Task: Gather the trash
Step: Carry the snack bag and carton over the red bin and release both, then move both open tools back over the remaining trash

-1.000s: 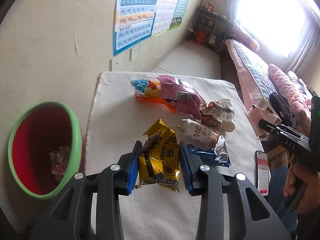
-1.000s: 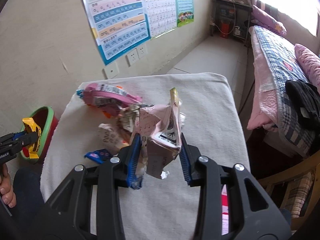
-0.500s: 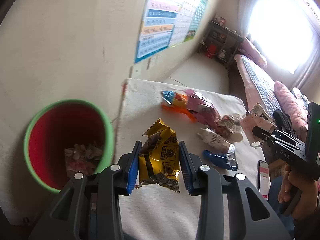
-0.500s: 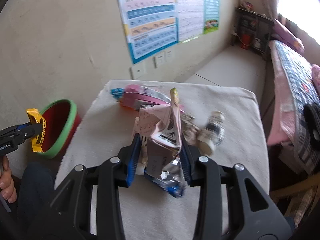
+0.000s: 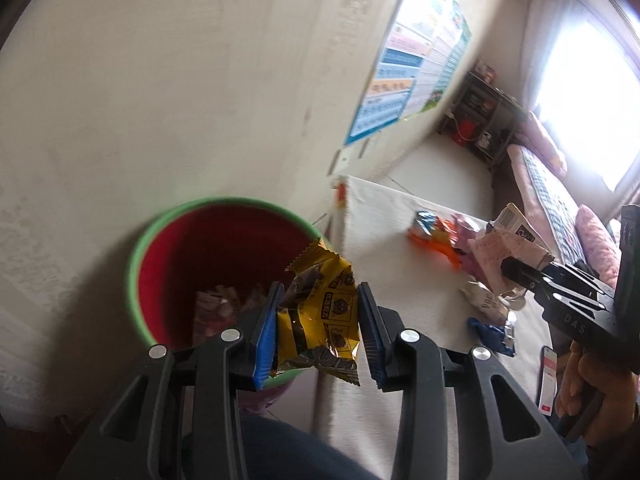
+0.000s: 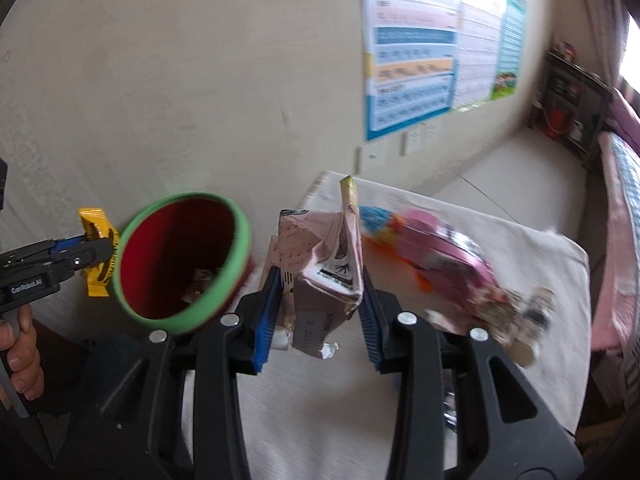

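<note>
My left gripper (image 5: 318, 334) is shut on a crinkled yellow snack wrapper (image 5: 320, 316) and holds it over the near rim of a red bin with a green rim (image 5: 160, 236) that has trash at its bottom. My right gripper (image 6: 318, 316) is shut on a crushed pink carton (image 6: 324, 268), held above the table's left end beside the bin (image 6: 180, 264). The right gripper with the carton also shows in the left wrist view (image 5: 508, 252). The left gripper with the yellow wrapper shows in the right wrist view (image 6: 96, 256).
A white-cloth table (image 5: 392, 216) holds more trash: a pink and orange bag (image 6: 440, 256), a blue wrapper (image 5: 494, 330), a crumpled cup (image 6: 524, 320). A phone (image 5: 548, 380) lies at the near edge. A wall with posters (image 6: 420, 72) is behind; a bed (image 5: 560, 184) at right.
Both grippers swung left toward the bin. The yellow wrapper went from above the table to over the bin's rim. The pink carton moved to the table's left end.
</note>
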A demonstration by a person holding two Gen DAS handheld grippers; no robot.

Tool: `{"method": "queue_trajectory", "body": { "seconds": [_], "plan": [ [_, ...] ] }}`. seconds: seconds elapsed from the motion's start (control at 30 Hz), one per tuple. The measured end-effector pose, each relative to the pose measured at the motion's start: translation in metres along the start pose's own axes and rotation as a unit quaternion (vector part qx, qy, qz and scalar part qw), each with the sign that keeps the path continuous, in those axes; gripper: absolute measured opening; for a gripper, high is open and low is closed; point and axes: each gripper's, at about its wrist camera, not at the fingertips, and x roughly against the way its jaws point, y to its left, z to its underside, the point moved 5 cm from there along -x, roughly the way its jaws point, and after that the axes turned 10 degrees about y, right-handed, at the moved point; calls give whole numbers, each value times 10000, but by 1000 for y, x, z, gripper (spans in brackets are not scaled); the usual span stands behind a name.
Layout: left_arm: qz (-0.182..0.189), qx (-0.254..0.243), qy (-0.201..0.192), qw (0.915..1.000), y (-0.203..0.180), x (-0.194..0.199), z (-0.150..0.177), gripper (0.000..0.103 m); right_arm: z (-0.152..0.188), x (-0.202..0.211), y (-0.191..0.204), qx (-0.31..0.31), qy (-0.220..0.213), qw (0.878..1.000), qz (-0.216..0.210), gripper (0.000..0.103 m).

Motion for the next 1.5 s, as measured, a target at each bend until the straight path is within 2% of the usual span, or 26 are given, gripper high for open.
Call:
{"method": "queue_trajectory", "body": {
  "seconds": [0.27,0.5,0.77,0.97,1.0,1.03,1.07,1.1,1.13,1.17,1.2,1.5],
  "plan": [
    [-31,337,-33,9994,48,3,-3,35,-26,-30,70,570,122,9977,-333,36],
    [86,589,-15,9982,83,-5,-7,35,-40,-59,111,881,307,9943,-523,36],
    [210,770,-8,9968,106,-20,-10,35,-41,-96,141,1081,599,9901,-671,36],
    [278,872,8,9958,114,-25,-12,36,-38,-110,148,1155,751,9877,-738,37],
    [277,874,-14,9958,115,-26,-13,39,-39,-112,149,1166,766,9873,-756,41],
    [260,899,-44,9956,116,-25,-15,51,-39,-112,149,1169,779,9871,-771,50],
    [259,924,-92,9953,119,-23,-15,56,-39,-112,149,1157,776,9869,-809,52],
    [268,946,-119,9951,120,-23,-16,58,-38,-112,150,1152,777,9868,-829,57],
    [282,1002,-143,9945,121,-22,-16,65,-37,-112,151,1159,782,9867,-833,67],
    [277,1038,-167,9941,122,-21,-16,73,-35,-111,151,1156,769,9867,-841,73],
    [274,1078,-215,9936,122,-20,-16,74,-34,-110,150,1143,748,9870,-848,77],
    [272,1078,-169,9937,110,-16,-11,78,-25,-86,127,923,625,9907,-779,88]
  ]
}}
